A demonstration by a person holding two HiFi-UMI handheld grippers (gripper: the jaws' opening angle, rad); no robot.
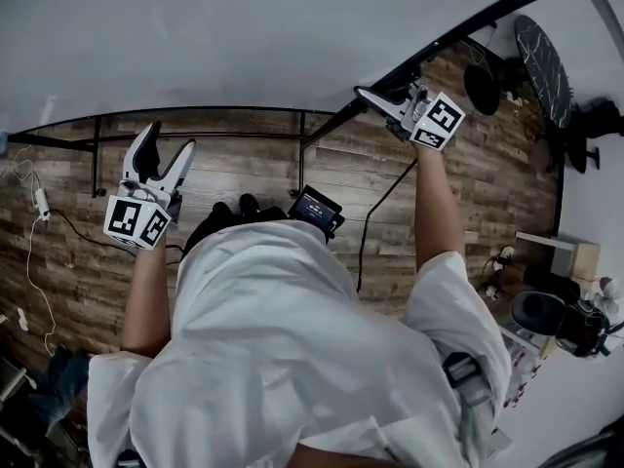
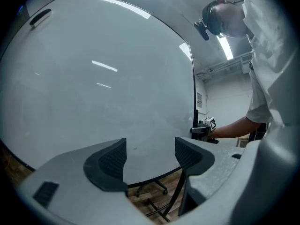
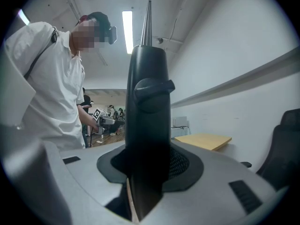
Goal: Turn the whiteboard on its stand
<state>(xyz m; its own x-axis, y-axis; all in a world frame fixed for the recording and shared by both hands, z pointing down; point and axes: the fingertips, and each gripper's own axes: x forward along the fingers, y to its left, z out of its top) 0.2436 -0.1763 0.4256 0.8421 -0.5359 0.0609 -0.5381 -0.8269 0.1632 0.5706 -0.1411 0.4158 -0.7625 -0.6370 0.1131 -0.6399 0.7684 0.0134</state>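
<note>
While the head view only puts the right gripper (image 1: 382,103) at the whiteboard's (image 1: 244,27) black corner, its own view shows the jaws clamped on the frame edge (image 3: 147,102). Left gripper (image 1: 168,144) is open and holds nothing, facing the board face. Stand (image 2: 164,205) sits on wood floor (image 1: 244,169).

White surface and black frame are noted on the whiteboard (image 2: 93,78). Brown wood-plank floor (image 1: 244,169). Black-and-white square markers, grey bodies and black pads are seen on left gripper (image 1: 169,142) and right gripper (image 1: 378,100). White shirt (image 1: 283,359).
</note>
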